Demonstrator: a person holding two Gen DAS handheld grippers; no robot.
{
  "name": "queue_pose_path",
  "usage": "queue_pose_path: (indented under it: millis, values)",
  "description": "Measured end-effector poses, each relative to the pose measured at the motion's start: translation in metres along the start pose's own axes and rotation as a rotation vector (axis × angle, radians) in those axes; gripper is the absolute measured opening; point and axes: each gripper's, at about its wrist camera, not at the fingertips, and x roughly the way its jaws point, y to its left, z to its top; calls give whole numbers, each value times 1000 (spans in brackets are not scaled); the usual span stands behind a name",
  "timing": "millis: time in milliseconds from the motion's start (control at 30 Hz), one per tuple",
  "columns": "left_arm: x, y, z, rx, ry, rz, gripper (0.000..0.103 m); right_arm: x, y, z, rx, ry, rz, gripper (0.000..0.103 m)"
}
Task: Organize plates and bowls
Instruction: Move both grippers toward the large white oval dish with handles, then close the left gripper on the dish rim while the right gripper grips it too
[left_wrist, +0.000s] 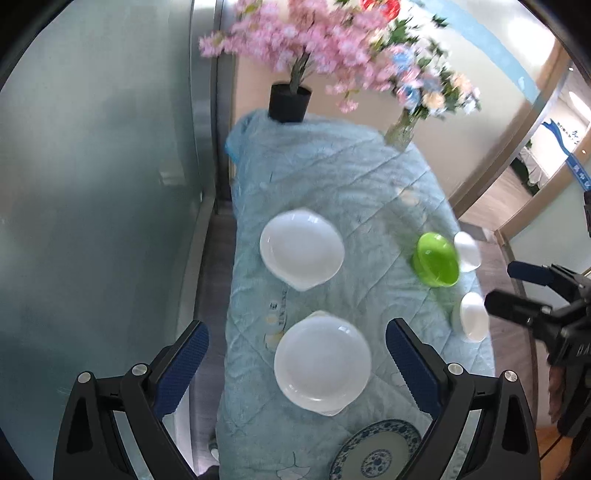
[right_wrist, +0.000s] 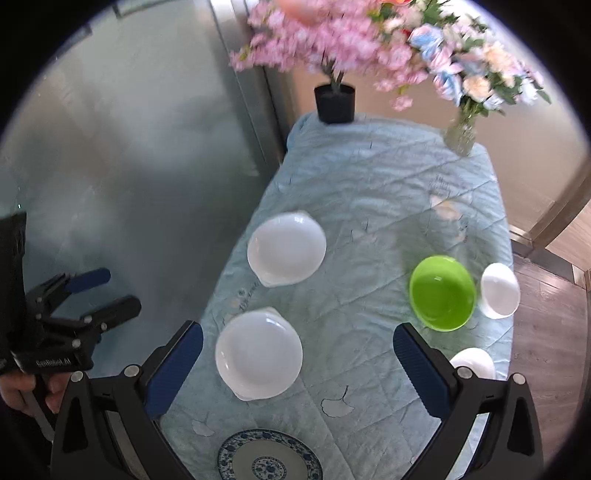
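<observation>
Two white plates lie on the light blue quilted table: a far one (left_wrist: 302, 249) (right_wrist: 286, 248) and a near one (left_wrist: 322, 363) (right_wrist: 258, 354). A blue-patterned plate (left_wrist: 376, 452) (right_wrist: 269, 458) lies at the near edge. A green bowl (left_wrist: 437, 264) (right_wrist: 442, 292) sits on the right, with a small white bowl (left_wrist: 467, 251) (right_wrist: 499, 290) beyond it and another (left_wrist: 474, 316) (right_wrist: 474, 362) nearer. My left gripper (left_wrist: 297, 362) is open and empty above the near white plate. My right gripper (right_wrist: 298, 365) is open and empty above the table.
A black pot (left_wrist: 289, 101) (right_wrist: 335, 102) with pink blossoms and a glass vase (left_wrist: 400, 131) (right_wrist: 461, 134) of flowers stand at the far end of the table (left_wrist: 332, 177). A frosted glass wall (left_wrist: 103, 203) runs along the left. Wooden floor (right_wrist: 546, 332) is on the right.
</observation>
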Motion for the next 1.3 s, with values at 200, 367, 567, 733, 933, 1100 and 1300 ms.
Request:
queue_pose_path:
  millis: [200,367,567,733,933,1100,1300]
  values:
    - [64,11,-31,0,89,34,97,68,-1,-21,56,123,-20,100]
    - [105,18,-52,-30,138,36,94,110,1,-34,21,189,-101,22]
    - [146,26,-64,-44,192,2,78,135,-2,-42,52,143,-27,102]
    - [175,34,-68,-82,231,-36,75,170,-4,-52,65,219,-28,102]
    - [202,27,-71,-68,302,-57,57,204,-5,-69,93,261,66,102]
    - [219,27,-79,-110,362,-60,41,220,-1,-78,93,278,47,93]
    - [224,27,-81,-115,368,-54,30,230,2,-84,108,276,16,79]
